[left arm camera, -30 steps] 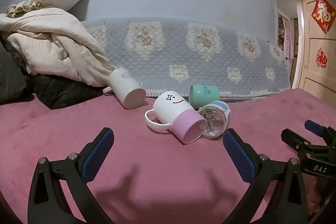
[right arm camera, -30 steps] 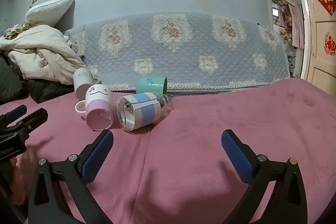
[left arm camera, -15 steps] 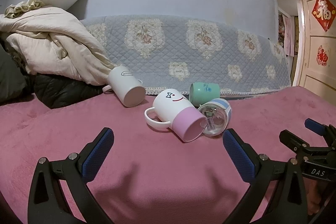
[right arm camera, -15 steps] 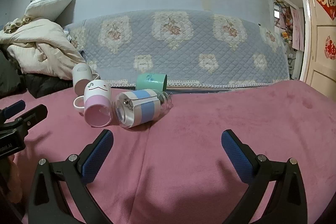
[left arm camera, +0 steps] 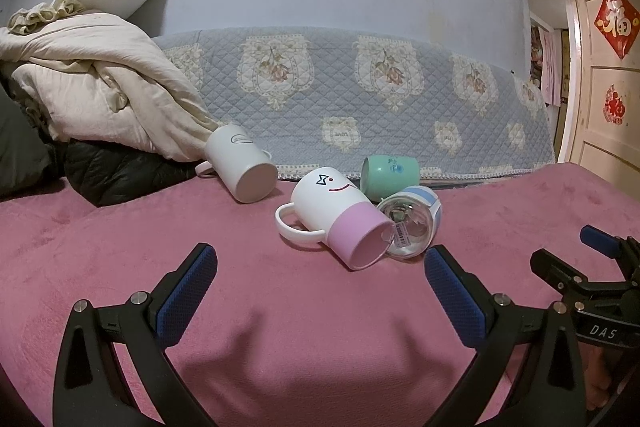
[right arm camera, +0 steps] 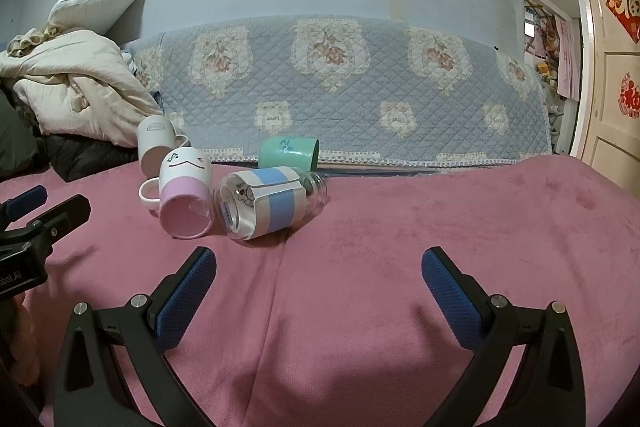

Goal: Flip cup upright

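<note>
Several cups lie on their sides on a pink blanket (left arm camera: 280, 307). A white and pink mug (left arm camera: 336, 215) with a face lies with its mouth toward me; it also shows in the right wrist view (right arm camera: 185, 191). Beside it lie a glass bottle-cup in a blue and white sleeve (left arm camera: 410, 223) (right arm camera: 266, 205), a green cup (left arm camera: 390, 173) (right arm camera: 289, 155) and a plain white mug (left arm camera: 242, 165) (right arm camera: 154, 143). My left gripper (left arm camera: 320, 279) is open and empty, short of the pink mug. My right gripper (right arm camera: 318, 279) is open and empty, to the right of the cups.
A heap of cream bedding (left arm camera: 92, 87) and a dark garment (left arm camera: 120, 171) lie at the left. A quilted grey-blue cover (left arm camera: 360, 99) hangs behind the cups. A door (left arm camera: 608, 87) stands at the right. The right gripper shows in the left wrist view (left arm camera: 592, 267).
Both views have drifted slightly nearer the cups and tilted a little. The cups have not moved. Both grippers stay open.
</note>
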`<state>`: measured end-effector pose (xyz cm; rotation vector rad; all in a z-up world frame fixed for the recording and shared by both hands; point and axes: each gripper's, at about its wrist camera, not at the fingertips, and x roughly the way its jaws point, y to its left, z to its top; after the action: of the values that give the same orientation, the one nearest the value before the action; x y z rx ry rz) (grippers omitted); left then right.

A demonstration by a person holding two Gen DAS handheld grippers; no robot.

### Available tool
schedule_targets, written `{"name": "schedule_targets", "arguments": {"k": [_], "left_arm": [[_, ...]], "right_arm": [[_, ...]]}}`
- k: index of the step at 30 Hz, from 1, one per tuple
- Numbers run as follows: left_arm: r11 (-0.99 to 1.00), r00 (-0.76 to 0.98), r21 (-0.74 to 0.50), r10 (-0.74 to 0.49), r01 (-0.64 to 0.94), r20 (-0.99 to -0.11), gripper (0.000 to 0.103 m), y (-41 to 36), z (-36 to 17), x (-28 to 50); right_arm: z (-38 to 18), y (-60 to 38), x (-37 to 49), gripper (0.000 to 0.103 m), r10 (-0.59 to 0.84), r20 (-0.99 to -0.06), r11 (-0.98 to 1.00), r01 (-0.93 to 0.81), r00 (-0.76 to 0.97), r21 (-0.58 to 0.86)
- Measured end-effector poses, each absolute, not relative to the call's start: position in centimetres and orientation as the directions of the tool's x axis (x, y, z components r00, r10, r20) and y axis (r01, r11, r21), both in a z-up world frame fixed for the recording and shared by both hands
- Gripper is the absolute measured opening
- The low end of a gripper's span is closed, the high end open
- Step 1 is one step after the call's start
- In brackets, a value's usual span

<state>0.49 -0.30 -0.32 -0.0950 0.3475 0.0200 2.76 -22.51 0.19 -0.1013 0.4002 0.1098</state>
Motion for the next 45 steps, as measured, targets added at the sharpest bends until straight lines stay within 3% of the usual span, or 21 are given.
{"name": "schedule_targets", "arguments": {"k": [45], "left_arm": [[0.996,0.937,-0.087,0.003,-0.036,-0.35,0.103,-0.09,-0.89,0.61]], "right_arm": [[0.08,-22.16,2.91,0.103,0.083,-0.401,0.988,-0.127,0.912,-0.085]]}}
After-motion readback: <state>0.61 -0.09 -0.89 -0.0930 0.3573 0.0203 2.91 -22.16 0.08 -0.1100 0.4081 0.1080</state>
